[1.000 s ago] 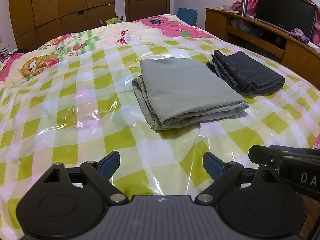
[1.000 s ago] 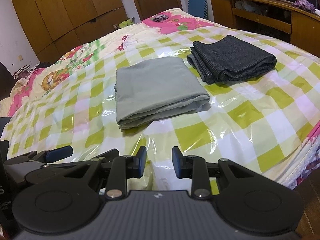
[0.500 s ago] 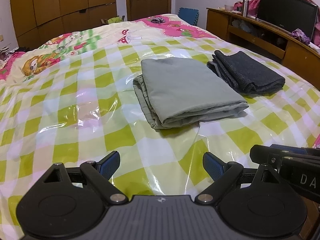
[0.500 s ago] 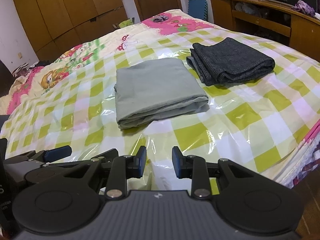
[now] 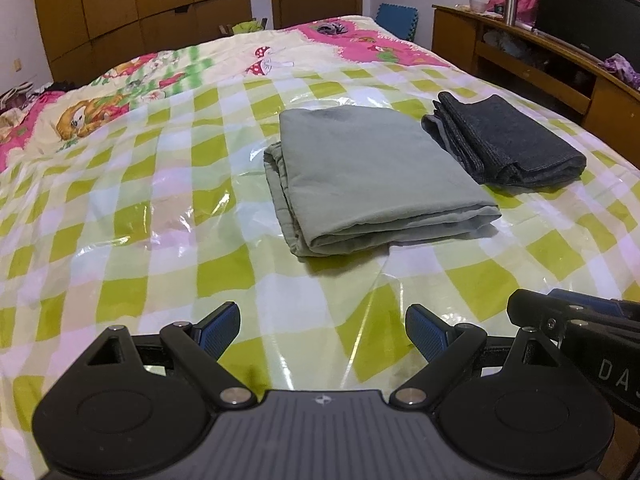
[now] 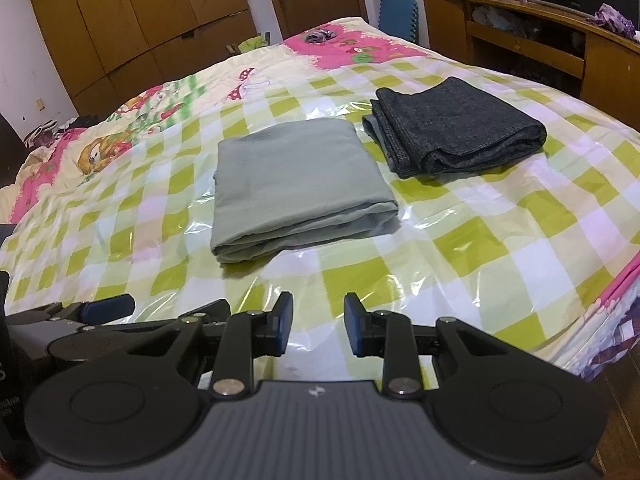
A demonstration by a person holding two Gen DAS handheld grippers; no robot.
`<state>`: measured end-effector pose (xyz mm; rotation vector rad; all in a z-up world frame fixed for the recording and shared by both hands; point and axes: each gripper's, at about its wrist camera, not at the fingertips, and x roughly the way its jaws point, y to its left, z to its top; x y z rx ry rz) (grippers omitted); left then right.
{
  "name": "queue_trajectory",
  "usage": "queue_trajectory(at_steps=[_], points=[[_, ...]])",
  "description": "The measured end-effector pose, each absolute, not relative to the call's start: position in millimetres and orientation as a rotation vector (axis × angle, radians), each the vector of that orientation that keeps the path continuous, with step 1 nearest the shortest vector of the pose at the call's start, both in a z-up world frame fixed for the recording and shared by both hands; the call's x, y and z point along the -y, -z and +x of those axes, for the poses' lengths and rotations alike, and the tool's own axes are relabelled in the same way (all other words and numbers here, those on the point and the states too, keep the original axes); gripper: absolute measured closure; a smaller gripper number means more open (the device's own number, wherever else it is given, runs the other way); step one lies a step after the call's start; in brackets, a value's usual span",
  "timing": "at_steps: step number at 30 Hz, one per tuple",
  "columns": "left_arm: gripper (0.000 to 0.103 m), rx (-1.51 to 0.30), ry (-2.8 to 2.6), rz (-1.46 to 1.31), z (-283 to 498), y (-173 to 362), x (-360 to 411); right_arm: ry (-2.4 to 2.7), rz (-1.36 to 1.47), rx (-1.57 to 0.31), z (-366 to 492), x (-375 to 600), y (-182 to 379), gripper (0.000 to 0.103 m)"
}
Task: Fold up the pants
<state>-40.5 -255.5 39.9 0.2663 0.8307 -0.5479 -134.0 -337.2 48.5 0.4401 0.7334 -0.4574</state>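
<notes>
Green pants: folded flat, mid-bed, toward the right edge.
Gray pants: folded, just beside them, nearer that edge.
Left tool: spread wide, holding nothing.
Right tool: narrow gap, holding nothing.
Right view only: the bed's right edge dropping off.

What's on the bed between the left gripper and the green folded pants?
Nothing but bedding: in the left wrist view, only the shiny checked cover lies between the left gripper and the green folded pants.
</notes>
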Motion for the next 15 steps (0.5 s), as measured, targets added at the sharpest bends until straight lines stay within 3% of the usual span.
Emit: queue_trajectory(at_steps=[15], points=[[0.002, -0.838, 0.497, 0.247, -45, -37, 278, 0.42, 0.398, -0.757, -135, 364, -47, 0.074]])
